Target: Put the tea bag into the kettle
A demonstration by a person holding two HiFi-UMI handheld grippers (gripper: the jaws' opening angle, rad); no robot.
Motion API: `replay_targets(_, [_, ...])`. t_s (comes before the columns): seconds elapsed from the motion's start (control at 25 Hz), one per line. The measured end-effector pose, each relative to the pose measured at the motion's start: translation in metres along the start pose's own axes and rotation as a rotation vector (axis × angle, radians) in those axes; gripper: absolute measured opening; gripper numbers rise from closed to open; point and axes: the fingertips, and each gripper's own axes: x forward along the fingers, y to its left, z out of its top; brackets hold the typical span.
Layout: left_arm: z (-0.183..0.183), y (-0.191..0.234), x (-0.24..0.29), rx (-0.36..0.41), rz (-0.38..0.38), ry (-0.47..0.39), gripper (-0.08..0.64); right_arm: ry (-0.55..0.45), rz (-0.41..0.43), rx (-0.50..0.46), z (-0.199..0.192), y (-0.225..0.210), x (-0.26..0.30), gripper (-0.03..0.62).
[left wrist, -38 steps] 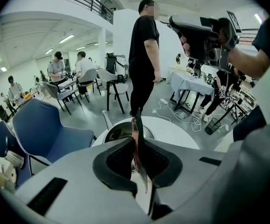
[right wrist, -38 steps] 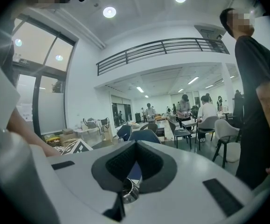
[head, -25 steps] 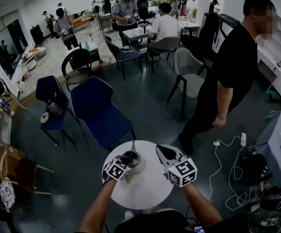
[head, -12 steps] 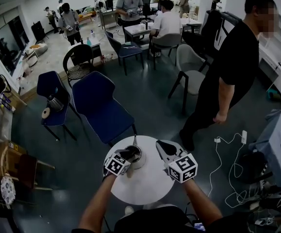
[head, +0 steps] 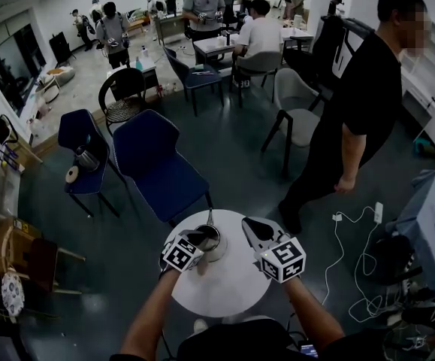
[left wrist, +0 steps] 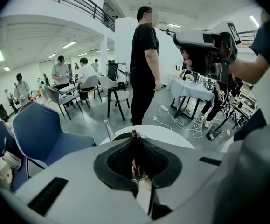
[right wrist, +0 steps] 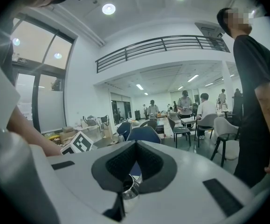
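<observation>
A steel kettle (head: 211, 241) stands on the small round white table (head: 217, 295), near its far edge. My left gripper (head: 199, 238) hovers at the kettle's open top. In the left gripper view my left gripper (left wrist: 135, 143) is shut on a thin tea bag (left wrist: 133, 134) that sticks up between the pads, with the table (left wrist: 169, 134) just beyond. My right gripper (head: 246, 222) hangs over the table to the right of the kettle, apart from it. In its own view my right gripper (right wrist: 135, 143) is shut and holds nothing, and the kettle (right wrist: 129, 190) shows below the pads.
A blue chair (head: 153, 168) stands just beyond the table. A person in black (head: 356, 104) stands at the right, close by. White cables (head: 356, 239) lie on the floor to the right. A second blue chair (head: 82, 156) and shelves are at the left; more people sit at tables far back.
Both grippers keep their places by the kettle. The view has shifted slightly, and the standing person's arm has swung a little.
</observation>
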Motion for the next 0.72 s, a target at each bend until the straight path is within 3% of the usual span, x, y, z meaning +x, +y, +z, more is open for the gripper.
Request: replay_targets(0.72, [-0.011, 0.002, 0.023, -0.04, 0.002, 0.032, 0.02, 0.012, 0.006, -0.004, -0.002, -0.004, 0.007, 0.015])
